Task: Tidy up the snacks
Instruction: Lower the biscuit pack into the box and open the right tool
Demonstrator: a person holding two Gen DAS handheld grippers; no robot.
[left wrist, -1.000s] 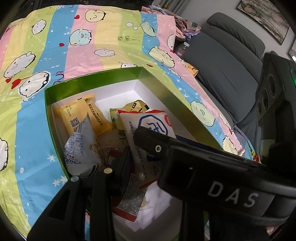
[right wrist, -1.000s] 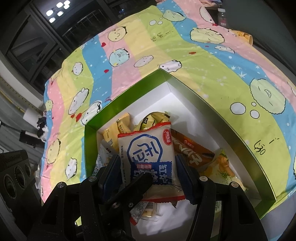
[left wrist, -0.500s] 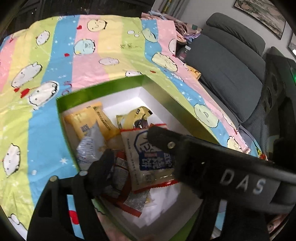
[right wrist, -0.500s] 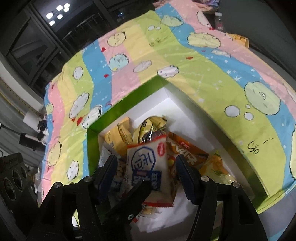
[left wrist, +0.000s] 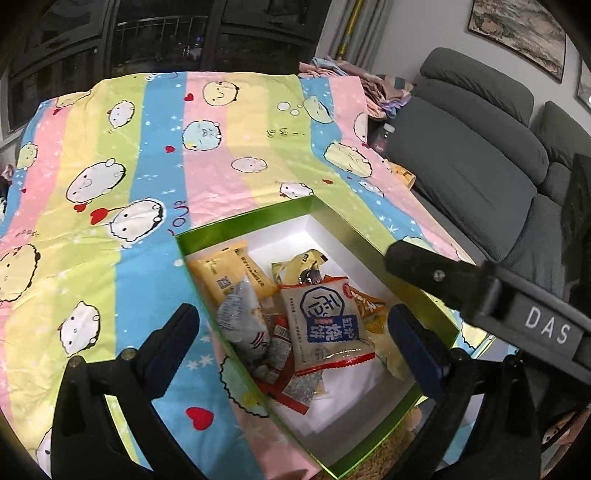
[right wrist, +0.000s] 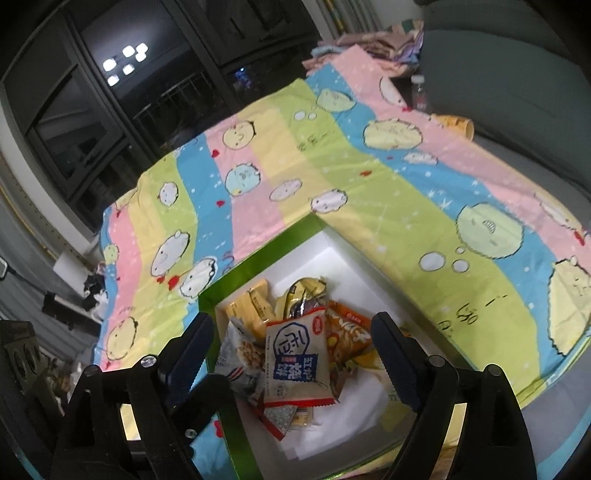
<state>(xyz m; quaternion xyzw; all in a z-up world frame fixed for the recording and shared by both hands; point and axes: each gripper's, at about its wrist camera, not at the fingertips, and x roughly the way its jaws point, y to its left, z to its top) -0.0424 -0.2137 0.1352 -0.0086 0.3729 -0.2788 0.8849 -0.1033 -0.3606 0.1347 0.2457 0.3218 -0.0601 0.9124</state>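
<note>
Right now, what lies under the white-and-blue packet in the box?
The white-and-blue packet tops the pile in the box; an orange packet and a red-edged one poke out. Anything beneath stays hidden.

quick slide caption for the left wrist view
Left gripper, jaws opening and empty, above a green box of snack packets on a cartoon-print cloth.

A pastel striped bedsheet printed with cartoon animals (left wrist: 155, 147) fills the frame's upper left and centre. A grey cushioned sofa (left wrist: 472, 155) sits at right, a framed landscape painting (left wrist: 517, 29) upper right, dark windows (left wrist: 110, 37) along the top.
</note>
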